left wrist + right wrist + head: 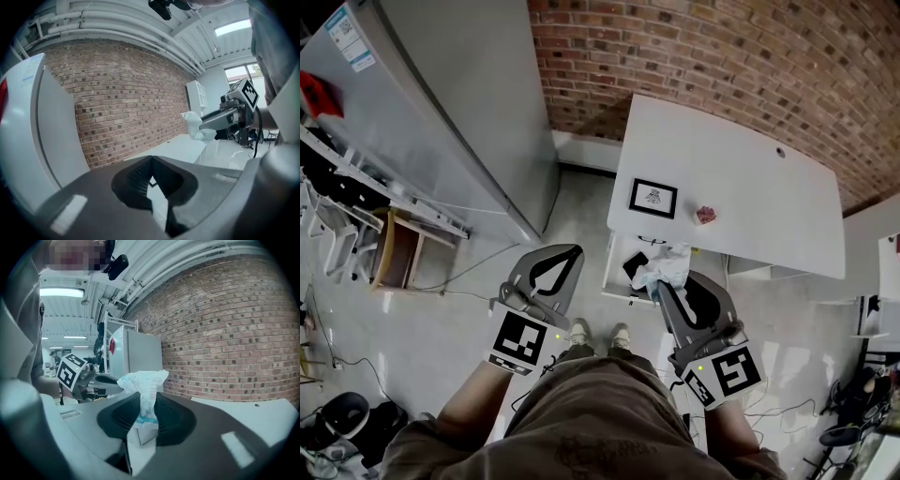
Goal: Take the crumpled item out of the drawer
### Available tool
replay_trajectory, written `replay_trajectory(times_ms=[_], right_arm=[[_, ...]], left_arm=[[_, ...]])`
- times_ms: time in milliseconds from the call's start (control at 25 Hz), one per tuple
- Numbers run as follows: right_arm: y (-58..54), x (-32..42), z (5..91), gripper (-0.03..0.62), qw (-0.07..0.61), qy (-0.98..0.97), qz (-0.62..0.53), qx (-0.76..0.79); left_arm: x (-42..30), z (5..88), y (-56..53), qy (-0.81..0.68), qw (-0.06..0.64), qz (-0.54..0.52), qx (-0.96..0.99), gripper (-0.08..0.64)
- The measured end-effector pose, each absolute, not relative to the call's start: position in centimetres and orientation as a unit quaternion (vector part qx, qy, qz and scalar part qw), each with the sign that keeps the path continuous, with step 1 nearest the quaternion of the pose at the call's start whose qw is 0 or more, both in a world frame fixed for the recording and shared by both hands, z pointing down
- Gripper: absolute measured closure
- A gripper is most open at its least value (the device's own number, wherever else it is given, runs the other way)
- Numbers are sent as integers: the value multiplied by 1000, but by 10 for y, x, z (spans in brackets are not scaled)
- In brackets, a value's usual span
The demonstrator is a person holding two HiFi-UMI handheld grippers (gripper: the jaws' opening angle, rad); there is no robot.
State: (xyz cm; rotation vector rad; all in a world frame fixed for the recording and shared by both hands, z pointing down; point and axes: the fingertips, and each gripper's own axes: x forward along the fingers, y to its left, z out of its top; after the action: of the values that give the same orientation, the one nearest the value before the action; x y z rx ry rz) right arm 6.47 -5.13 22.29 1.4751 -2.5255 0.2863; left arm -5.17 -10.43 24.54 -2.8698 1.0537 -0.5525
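As right gripper (660, 287) fingers clamp the crumpled item (667, 264), it hangs above the drawer (613, 276).
Looks nearly done; left gripper (573, 250) fingers together, empty.

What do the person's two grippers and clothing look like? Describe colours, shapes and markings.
The left gripper and right gripper are dark grey, each with two curved jaws tapering to a point, ribbed inside. Each carries a cube with black-and-white square markers, a green light and a black cable. The top worn is brownish.
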Motion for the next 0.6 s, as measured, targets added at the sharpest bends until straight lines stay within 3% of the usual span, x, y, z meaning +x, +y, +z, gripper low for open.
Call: replay_trajectory(times_ms=[600], right_arm=[[-52, 74, 224, 469, 105, -853, 98, 502]], left_arm=[[-47, 242, -103, 337, 19, -178, -924, 560]])
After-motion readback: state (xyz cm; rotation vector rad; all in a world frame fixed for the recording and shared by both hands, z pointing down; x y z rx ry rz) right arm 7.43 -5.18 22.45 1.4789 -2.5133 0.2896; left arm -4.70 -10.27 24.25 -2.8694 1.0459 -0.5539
